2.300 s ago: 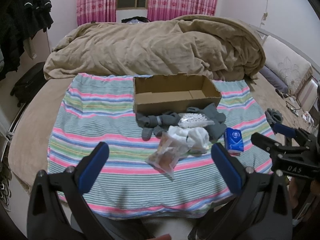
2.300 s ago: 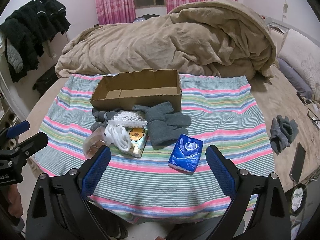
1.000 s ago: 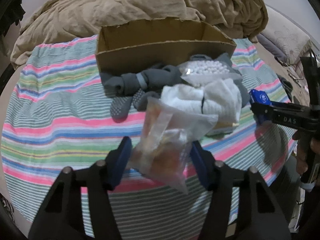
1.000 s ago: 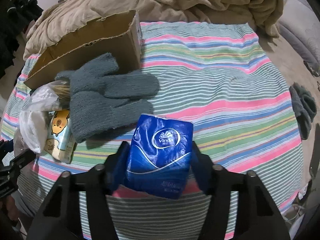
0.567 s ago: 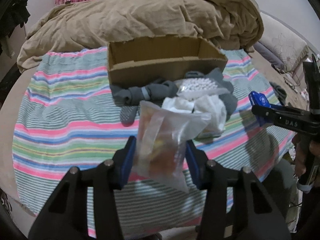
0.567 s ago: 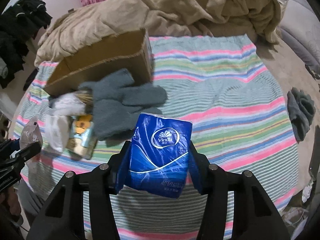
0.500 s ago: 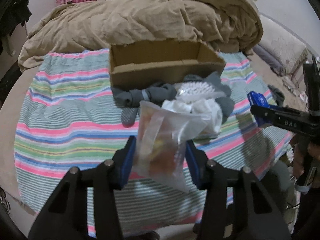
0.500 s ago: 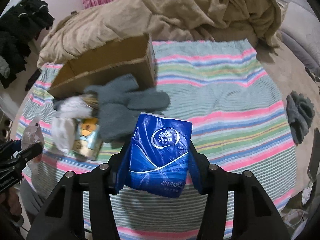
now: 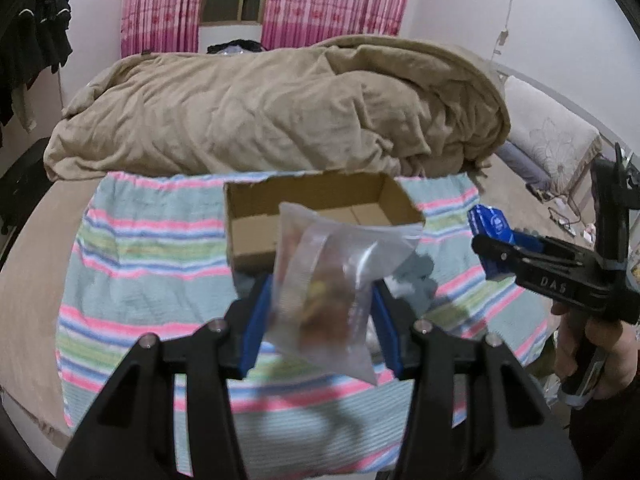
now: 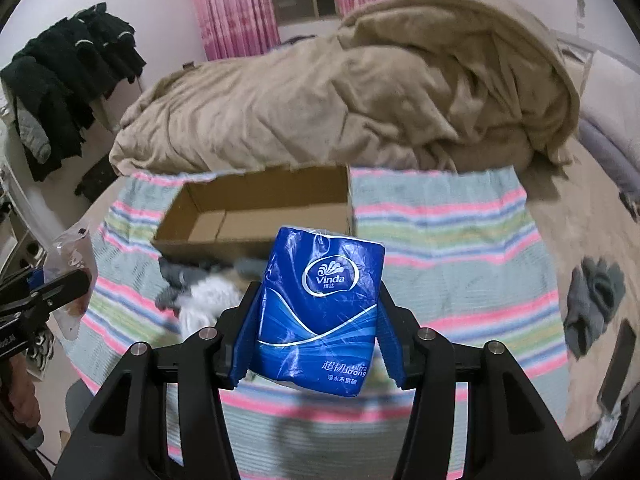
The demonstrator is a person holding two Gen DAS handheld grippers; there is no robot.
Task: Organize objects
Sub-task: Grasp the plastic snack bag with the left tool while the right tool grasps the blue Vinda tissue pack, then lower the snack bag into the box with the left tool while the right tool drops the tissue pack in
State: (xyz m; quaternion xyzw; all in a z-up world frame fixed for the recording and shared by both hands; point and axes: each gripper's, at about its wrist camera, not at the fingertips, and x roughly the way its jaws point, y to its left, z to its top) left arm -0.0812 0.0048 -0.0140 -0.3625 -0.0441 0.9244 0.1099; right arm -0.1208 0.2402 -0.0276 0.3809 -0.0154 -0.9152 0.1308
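Note:
My left gripper (image 9: 320,320) is shut on a clear plastic snack bag (image 9: 328,280) and holds it in the air in front of the open cardboard box (image 9: 320,200). My right gripper (image 10: 316,332) is shut on a blue Vinda tissue pack (image 10: 320,312), lifted above the striped cloth (image 10: 440,240), with the box (image 10: 256,208) just beyond. The right gripper also shows at the right of the left wrist view (image 9: 496,256), the left gripper at the left edge of the right wrist view (image 10: 52,284). The box looks empty.
Grey gloves and socks (image 10: 176,276) and a white cloth (image 10: 208,300) lie in front of the box. A tan duvet (image 9: 280,112) is heaped behind it. A grey glove (image 10: 596,296) and a dark phone (image 10: 620,364) lie on the bed at right. Dark clothes (image 10: 68,76) hang at left.
Both grippers have risen and pulled back from the pile, carrying the snack bag and the tissue pack higher. The box now shows behind each held item.

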